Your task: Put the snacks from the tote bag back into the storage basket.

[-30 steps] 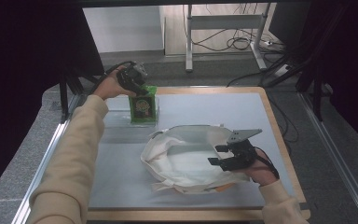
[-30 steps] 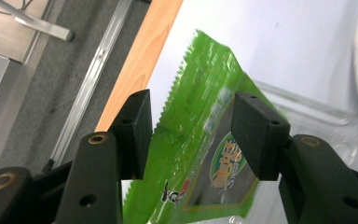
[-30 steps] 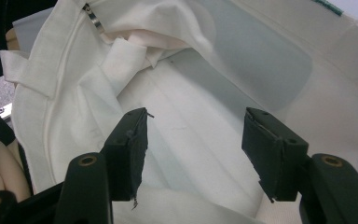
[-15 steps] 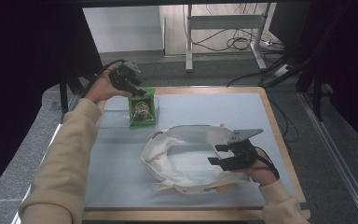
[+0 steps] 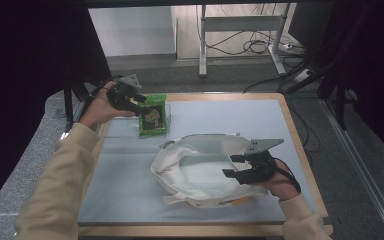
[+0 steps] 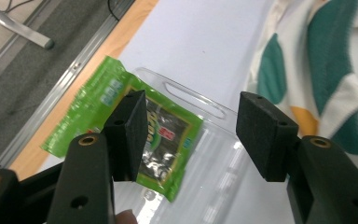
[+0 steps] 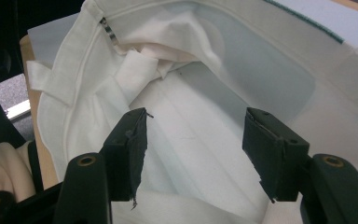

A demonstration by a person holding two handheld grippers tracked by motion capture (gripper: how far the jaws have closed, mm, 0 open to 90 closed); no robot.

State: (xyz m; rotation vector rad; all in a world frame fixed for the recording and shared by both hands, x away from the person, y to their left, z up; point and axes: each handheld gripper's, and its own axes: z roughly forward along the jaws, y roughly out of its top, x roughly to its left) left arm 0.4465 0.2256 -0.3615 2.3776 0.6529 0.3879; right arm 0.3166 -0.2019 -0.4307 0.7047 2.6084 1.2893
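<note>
While the left gripper (image 6: 186, 135) hangs with its jaws spread and nothing between them, the green snack packet (image 6: 126, 128) lies flat just under and ahead of it, on a clear plastic sleeve (image 6: 205, 154). Packet's long axis runs away from the person; it sits just beyond the cloth bag (image 5: 200, 167), toward the far left corner of the surface (image 5: 130, 200). Left gripper (image 5: 130, 97) is clearly the nearer one. Right gripper (image 5: 240, 167), jaws also apart and empty, hovers at the bag's right rim, looking into the white lining (image 7: 191, 135). Likely next: left closes across the packet's short width, then carries it toward the bag mouth.
</note>
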